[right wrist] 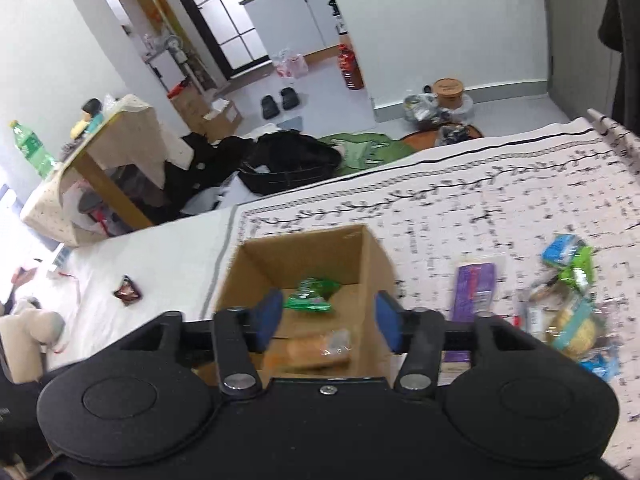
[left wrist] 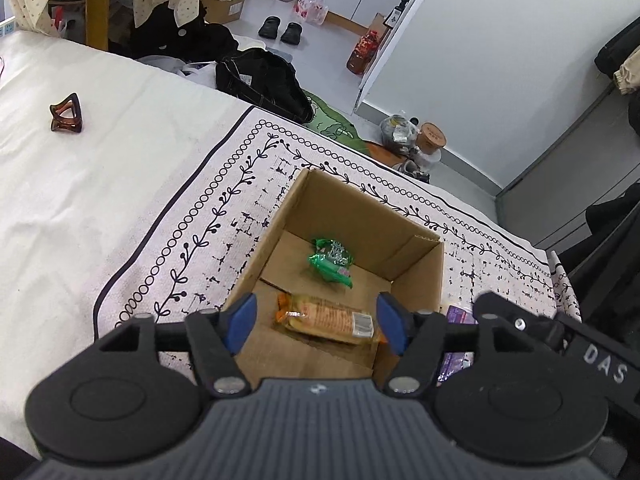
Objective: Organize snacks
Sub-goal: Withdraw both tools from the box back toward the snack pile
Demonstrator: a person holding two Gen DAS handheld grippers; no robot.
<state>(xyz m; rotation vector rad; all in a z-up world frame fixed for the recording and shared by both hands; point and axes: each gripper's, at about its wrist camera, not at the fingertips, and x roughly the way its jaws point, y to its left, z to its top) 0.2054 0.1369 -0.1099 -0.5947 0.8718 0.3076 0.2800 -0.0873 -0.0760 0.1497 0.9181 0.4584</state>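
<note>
Left wrist view: the left gripper (left wrist: 316, 322) hangs over the near side of the box (left wrist: 416, 276), jaws spread wide and holding nothing. The box stands open on the patterned cloth (left wrist: 240, 184), toward its near edge. Two snacks lie on its floor: a green pack (left wrist: 332, 262) toward the far wall and an orange bar (left wrist: 328, 318) nearer, directly below the jaws. A purple pack (left wrist: 460, 314) shows just outside the box's right wall.

Right wrist view: the right gripper (right wrist: 326, 320) also hangs over the box (right wrist: 372, 268), jaws spread and empty. The green pack (right wrist: 312, 294) and orange bar (right wrist: 320, 346) lie inside. On the cloth (right wrist: 460, 208) to the right of the box lie the purple pack (right wrist: 474, 284) and, further right, a loose pile (right wrist: 572, 304) of wrapped snacks, blurred.

These look light, with thin slick film wrappers that crumple; contents may crush. Likely best pinched across the short width mid-body, gently, or by a sealed end seam.
</note>
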